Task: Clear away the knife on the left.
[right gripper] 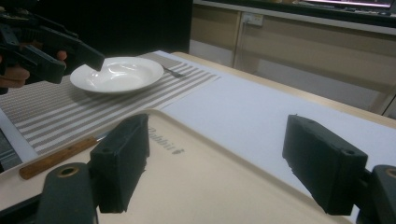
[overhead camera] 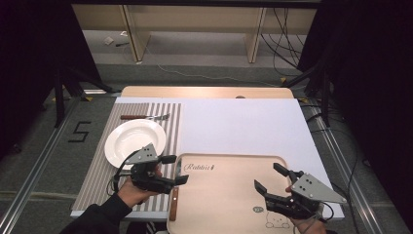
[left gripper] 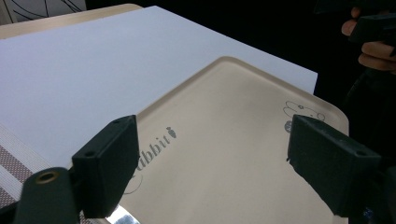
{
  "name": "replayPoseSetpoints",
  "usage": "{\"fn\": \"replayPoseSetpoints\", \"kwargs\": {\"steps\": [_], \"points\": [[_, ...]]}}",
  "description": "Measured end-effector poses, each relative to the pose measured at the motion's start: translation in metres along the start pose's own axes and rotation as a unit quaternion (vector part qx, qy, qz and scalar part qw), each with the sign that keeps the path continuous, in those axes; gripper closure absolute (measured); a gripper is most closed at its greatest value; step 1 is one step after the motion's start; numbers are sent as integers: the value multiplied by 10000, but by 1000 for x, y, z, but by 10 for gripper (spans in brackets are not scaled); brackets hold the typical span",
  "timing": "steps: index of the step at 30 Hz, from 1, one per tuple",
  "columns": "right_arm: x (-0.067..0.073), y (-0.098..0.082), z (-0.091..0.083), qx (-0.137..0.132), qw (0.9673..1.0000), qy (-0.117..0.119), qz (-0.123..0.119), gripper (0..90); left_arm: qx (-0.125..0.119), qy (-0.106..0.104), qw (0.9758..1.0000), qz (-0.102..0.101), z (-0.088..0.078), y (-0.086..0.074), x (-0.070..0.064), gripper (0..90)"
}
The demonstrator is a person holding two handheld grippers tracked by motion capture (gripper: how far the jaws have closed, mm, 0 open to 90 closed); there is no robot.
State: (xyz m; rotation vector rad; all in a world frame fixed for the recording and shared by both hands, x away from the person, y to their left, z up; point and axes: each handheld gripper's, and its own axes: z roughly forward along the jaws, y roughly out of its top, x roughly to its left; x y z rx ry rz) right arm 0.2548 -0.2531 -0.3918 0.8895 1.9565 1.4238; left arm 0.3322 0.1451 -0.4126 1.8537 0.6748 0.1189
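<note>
On the far left of the table, a striped placemat [overhead camera: 97, 168] carries a white plate [overhead camera: 135, 141], with a fork [overhead camera: 145, 117] lying beyond it. Neither is touched.

Left gripper [overhead camera: 174, 169]: jaws apart, nothing between them, hovering over the tray's left rim near the "Rabbit" print. A wooden-handled knife [overhead camera: 174, 204] lies along that rim, just below the jaws; in the right gripper view its handle sits at the seam between placemat and tray.

Tray [overhead camera: 229, 204]: beige, flat, low raised rim, rounded corners, sitting on the white sheet [overhead camera: 243, 126] at the near edge of the table, between both grippers.

Right gripper [overhead camera: 269, 179]: jaws wide apart, empty, over the tray's right side, close to the bear print.

Handling guess: tray looks like stiff moulded plastic, light, smooth, probably slippery. It's wide and shallow, so a one-sided grab will likely tilt it. Best hold is the raised rim, one gripper per side at mid-length, jaws pinching the lip top and bottom. The knife looks like it rests on or against the left rim, so it could slide when the tray lifts.
</note>
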Motion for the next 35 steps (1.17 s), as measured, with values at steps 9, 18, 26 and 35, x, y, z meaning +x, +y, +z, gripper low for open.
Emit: {"fn": "replayPoseSetpoints", "kwargs": {"steps": [9,18,26,35], "points": [[0,0,0,-3,10000,-3,-5,239,-244,-22,9997,52,-7,-7,-3,166],[0,0,0,-14,10000,0,3,239,-309,144,9994,103,-17,-14,-8,163],[0,0,0,11,10000,10,4,239,-251,94,9996,123,-12,-14,-9,163],[0,0,0,-5,10000,15,16,239,-279,78,9996,65,-13,-13,-7,162]]}}
